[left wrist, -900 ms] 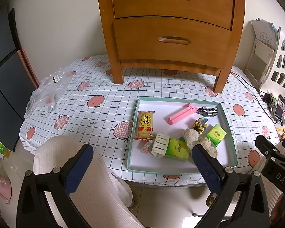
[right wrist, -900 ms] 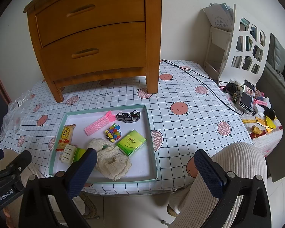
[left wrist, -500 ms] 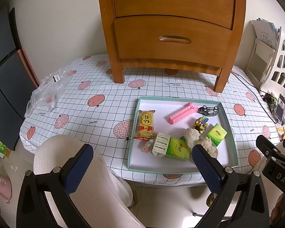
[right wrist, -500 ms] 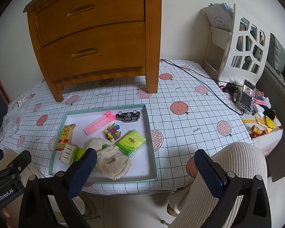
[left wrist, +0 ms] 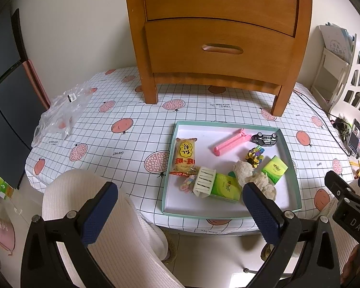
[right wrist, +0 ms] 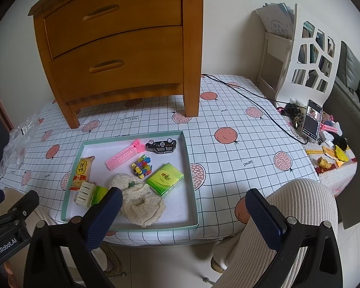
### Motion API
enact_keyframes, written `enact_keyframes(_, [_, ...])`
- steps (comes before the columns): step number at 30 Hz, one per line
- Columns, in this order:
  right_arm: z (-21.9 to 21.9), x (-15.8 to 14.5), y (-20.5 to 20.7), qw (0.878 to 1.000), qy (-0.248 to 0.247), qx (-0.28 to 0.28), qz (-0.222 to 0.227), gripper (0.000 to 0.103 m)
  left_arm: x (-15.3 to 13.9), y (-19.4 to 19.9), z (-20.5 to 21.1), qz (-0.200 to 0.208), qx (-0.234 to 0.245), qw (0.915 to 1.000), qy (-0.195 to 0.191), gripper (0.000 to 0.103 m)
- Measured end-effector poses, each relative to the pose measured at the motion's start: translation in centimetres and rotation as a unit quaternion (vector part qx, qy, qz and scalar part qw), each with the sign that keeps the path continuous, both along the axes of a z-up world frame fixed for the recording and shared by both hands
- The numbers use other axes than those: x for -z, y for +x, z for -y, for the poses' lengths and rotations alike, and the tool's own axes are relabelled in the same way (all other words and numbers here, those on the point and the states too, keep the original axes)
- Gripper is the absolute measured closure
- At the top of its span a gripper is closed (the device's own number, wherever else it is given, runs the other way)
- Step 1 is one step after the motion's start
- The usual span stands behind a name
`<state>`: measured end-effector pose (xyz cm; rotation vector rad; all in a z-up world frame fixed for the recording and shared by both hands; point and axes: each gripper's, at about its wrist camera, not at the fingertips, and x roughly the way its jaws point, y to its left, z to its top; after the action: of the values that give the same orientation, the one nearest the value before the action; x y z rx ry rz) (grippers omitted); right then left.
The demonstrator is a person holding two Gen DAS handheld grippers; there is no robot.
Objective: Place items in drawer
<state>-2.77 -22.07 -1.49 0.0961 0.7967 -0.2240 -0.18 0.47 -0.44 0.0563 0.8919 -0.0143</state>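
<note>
- Left wrist view: left gripper (left wrist: pixel 180 210) has its jaws wide apart, nothing between the pads; it hangs off the near edge of the table (left wrist: pixel 132 110), over a cream ribbed knee (left wrist: pixel 103 216).
- Landmark: the tray (left wrist: pixel 292 168), teal-rimmed, on the checked cloth in front of the wooden nightstand (left wrist: pixel 218 31). Both nightstand drawers are shut; lower drawer (left wrist: pixel 220 48) faces the tray.
- In the tray, far side: pink clip (left wrist: pixel 230 141) and toy car (left wrist: pixel 264 139). Left side: yellow snack packet (left wrist: pixel 184 156). Middle: bundle of coloured pegs (left wrist: pixel 254 156). Right side: small green tissue pack (left wrist: pixel 274 169).
- Near side of the tray: white comb-like piece (left wrist: pixel 204 183) lying on a green box (left wrist: pixel 226 187), cream lace cloth (left wrist: pixel 252 180) beside it. The right pad of the left gripper overlaps the tray's near rim in the picture, above it, not touching.
- Clear plastic bag (left wrist: pixel 60 117) lies well left of the tray.
- Right wrist view: right gripper (right wrist: pixel 183 218) likewise spread fully, empty, off the table's near edge.
- Same tray (right wrist: pixel 189 168) sits ahead and left of this gripper; its left pad covers part of the lace cloth (right wrist: pixel 141 206) in the picture, contact cannot be told.
- Green tissue pack (right wrist: pixel 165 178), pegs (right wrist: pixel 141 165), pink clip (right wrist: pixel 123 157), toy car (right wrist: pixel 160 145) and snack packet (right wrist: pixel 81 172) all lie inside the tray, apart from both pads.
- Phone (right wrist: pixel 312 120) stands well right of the tray.
</note>
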Motion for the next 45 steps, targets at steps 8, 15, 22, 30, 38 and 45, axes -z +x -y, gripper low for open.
enact_keyframes(8, [0.1, 0.4, -0.3, 1.0, -0.001, 0.0, -0.001, 0.0, 0.0, 0.0, 0.0, 0.0, 0.0, 1.0, 0.0, 0.0])
enact_keyframes(15, [0.1, 0.1, -0.4, 1.0, -0.002, -0.001, -0.001, 0.0, 0.0, 0.1, -0.1, -0.002, 0.001, 1.0, -0.004, 0.0])
enact_keyframes(22, [0.0, 0.2, 0.1, 1.0, -0.011, -0.002, 0.002, 0.0, -0.4, 1.1, 0.0, 0.013, 0.003, 0.9998, -0.013, 0.0])
enact_keyframes(30, [0.5, 0.0, 1.4, 0.999, -0.023, -0.011, 0.024, 0.0, 0.1, 4.0, -0.2, 0.018, 0.004, 0.9991, -0.037, 0.0])
enact_keyframes(38, [2.1, 0.5, 5.0, 1.0, -0.007, -0.014, 0.022, 0.0, -0.3, 8.0, -0.3, 0.037, 0.028, 0.997, -0.063, 0.0])
enact_keyframes(45, [3.5, 0.7, 9.4, 1.0, 0.025, -0.005, 0.017, 0.0, -0.9, 12.6, -0.1, 0.054, 0.041, 0.9956, -0.064, 0.0])
